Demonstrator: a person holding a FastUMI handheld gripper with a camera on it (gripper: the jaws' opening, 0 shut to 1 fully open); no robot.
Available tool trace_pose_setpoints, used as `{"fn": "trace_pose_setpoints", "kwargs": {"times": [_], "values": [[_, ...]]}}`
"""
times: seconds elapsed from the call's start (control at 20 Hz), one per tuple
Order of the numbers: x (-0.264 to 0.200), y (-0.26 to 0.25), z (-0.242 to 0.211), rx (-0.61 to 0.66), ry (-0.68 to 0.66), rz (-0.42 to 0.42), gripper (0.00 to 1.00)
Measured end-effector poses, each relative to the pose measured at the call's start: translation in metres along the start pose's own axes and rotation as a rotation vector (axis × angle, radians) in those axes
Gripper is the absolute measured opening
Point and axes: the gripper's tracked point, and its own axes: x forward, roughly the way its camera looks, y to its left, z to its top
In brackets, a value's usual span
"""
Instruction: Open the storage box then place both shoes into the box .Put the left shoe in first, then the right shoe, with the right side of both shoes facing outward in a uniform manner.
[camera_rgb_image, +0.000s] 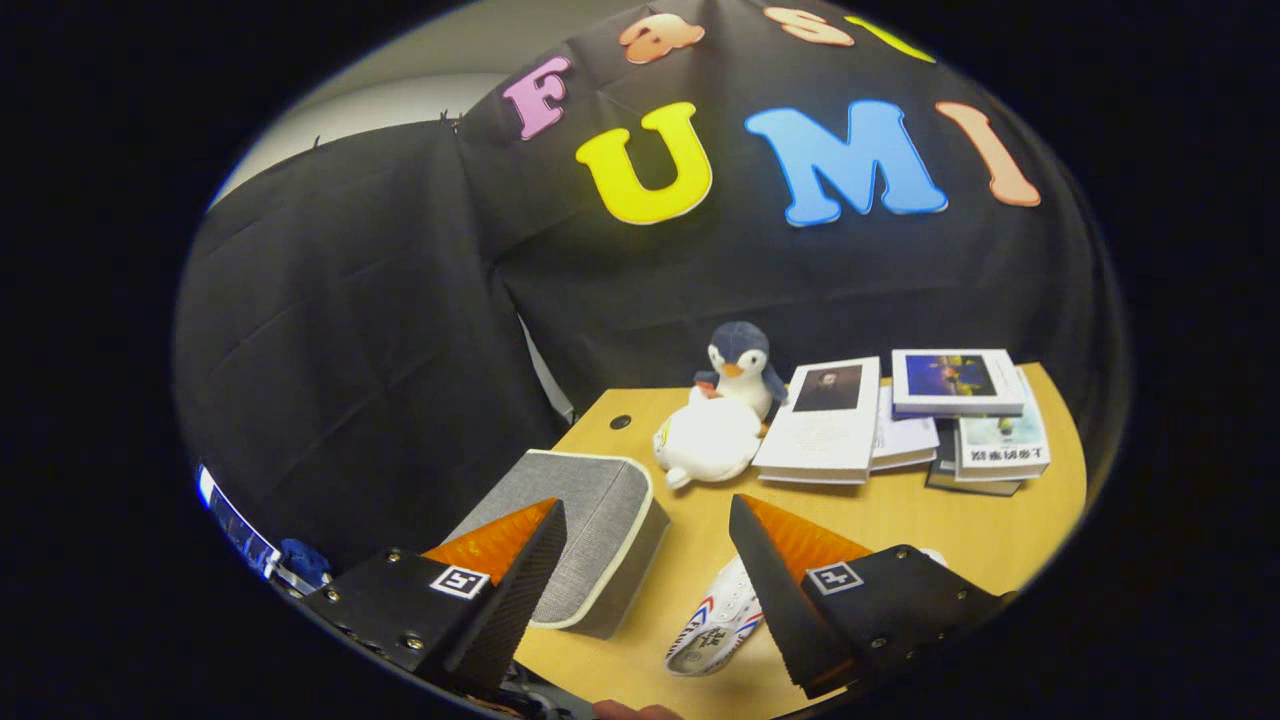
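Black cloth (380, 330) is draping the booth's walls behind a wooden table (930, 520), with perhaps a pale wall (400, 90) showing above.

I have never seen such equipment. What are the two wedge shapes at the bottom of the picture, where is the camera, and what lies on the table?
The camera rides on a hand-held tool and looks forward along its two fingers, the wedges you see. They stand open, holding nothing. On the light wooden table a grey fabric storage box, lid closed, lies beside one finger, and a white shoe with red and blue stripes beside the other. Beyond them sit a white plush toy, a penguin plush toy and several books.
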Motion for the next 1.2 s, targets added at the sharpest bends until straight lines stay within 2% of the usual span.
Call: {"fn": "trace_pose_setpoints", "kwargs": {"times": [0.25,0.35,0.5,0.65,0.95,1.1,1.2], "values": [[0.045,0.007,-0.041,0.106,0.135,0.101,0.96],[0.063,0.004,-0.059,0.156,0.184,0.108,0.96],[0.079,0.005,-0.076,0.23,0.224,0.132,0.96],[0.095,0.017,-0.091,0.315,0.265,0.199,0.96],[0.12,0.032,-0.11,0.551,0.293,0.289,0.96],[0.126,0.04,-0.111,0.624,0.309,0.335,0.96],[0.129,0.042,-0.108,0.653,0.311,0.347,0.92]]}}
